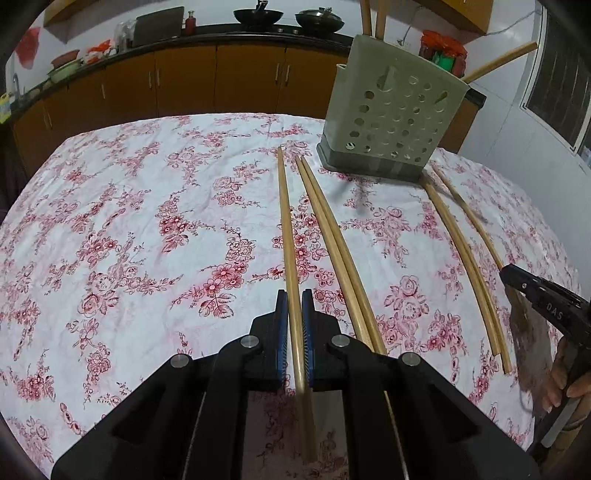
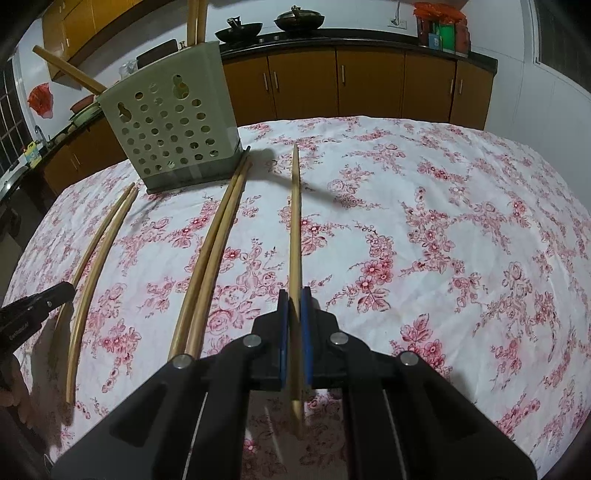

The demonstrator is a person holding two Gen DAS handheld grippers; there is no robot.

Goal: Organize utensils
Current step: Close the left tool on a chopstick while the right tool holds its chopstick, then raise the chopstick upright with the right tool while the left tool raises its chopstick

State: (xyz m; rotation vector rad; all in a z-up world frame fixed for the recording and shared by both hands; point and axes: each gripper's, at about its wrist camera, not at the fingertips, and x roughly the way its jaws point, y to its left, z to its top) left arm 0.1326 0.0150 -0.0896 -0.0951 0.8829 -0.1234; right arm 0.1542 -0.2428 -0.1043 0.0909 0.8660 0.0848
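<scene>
A table under a white cloth (image 1: 147, 221) printed with red flowers fills both wrist views, with orange-brown kitchen cabinets (image 1: 184, 81) along the far wall and two dark woks (image 1: 258, 16) on the counter above them. At the far side of the table stands a grey-green perforated utensil holder (image 1: 391, 122), with several wooden sticks rising from its top. Loose wooden chopsticks lie on the cloth, running from near to far: a pair (image 1: 332, 243) near the middle and a curved pair (image 1: 461, 251) to the right. The left gripper (image 1: 294, 302) is clamped on a single chopstick (image 1: 286, 229). The right gripper (image 2: 294, 301) is likewise closed on another chopstick (image 2: 294, 221), pointing toward the far edge. In the left view, the other tool's black body (image 1: 546, 306) bears letters that seem to read "DAS", though they are small and partly hidden.
</scene>
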